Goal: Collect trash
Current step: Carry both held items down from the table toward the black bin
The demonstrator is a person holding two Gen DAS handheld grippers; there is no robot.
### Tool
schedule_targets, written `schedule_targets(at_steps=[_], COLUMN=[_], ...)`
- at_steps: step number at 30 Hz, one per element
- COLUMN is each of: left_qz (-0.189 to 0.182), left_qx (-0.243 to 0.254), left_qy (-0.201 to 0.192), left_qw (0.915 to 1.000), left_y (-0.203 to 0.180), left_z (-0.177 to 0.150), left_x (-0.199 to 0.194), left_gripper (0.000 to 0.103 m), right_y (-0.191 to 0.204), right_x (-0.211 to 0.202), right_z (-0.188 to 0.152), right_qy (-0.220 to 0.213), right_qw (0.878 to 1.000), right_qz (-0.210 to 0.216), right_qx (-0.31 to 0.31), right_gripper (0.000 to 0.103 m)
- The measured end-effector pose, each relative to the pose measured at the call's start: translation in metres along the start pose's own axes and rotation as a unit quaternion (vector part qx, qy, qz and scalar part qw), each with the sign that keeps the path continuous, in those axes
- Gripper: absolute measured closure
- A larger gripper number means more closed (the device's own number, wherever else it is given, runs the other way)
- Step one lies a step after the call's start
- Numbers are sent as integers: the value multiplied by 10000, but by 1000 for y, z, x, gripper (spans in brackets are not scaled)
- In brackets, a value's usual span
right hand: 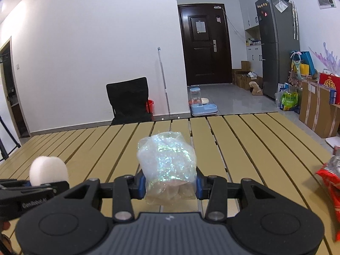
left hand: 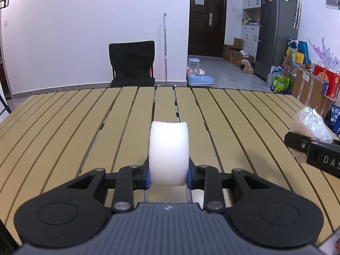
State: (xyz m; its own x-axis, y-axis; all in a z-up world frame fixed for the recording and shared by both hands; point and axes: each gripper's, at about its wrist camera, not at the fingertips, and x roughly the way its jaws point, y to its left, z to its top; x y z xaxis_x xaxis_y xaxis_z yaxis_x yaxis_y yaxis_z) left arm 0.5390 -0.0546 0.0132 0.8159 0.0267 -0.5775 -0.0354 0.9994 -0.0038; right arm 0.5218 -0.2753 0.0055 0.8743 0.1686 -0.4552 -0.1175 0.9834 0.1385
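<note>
Between the blue pads of my left gripper (left hand: 169,177) I hold a white foam piece (left hand: 169,153), standing tall, its long side pointing up and away from me. My right gripper (right hand: 171,186) squeezes a shiny crumpled plastic wrap (right hand: 167,163). Under both is a tan slatted table (left hand: 63,127). Ahead stand a black chair (left hand: 131,63) and a dark door (left hand: 207,19).
</note>
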Motion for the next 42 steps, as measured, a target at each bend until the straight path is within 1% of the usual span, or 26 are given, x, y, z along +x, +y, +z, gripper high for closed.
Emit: schedule_targets(at_steps=[6,10,19,28,32,42], left_qz=[-110,-106,-110,-76,-61,37], left_qx=[-80,-69,-50,6,5,-69], left_qy=[-139,-187,-199,-82,16,422], left_qw=[9998,9997,9997,9999,10000,9991], left_y=[11,16,21,23,23,38], left_z=[-10,-21,-52,-88,-112,-162], left_x=[-45,-74,-127,-160,-177,-189], left_gripper=[74,74,74,74,74,74], right_y=[11,18,35,48,51,56], right_x=[-39,-66,-116,-151,-163,-179], right_z=[-14,-28,-69,-117,-133,-178], right_qy=[13,6,94,354,479,893], right_qw=[10000,9999,9997,9987,9981,9953], right_qz=[41,88,194,334,361,340], right_qx=[-69,-89,-146,-131,-126,-175], right_gripper=[62,62,62,62,62,62])
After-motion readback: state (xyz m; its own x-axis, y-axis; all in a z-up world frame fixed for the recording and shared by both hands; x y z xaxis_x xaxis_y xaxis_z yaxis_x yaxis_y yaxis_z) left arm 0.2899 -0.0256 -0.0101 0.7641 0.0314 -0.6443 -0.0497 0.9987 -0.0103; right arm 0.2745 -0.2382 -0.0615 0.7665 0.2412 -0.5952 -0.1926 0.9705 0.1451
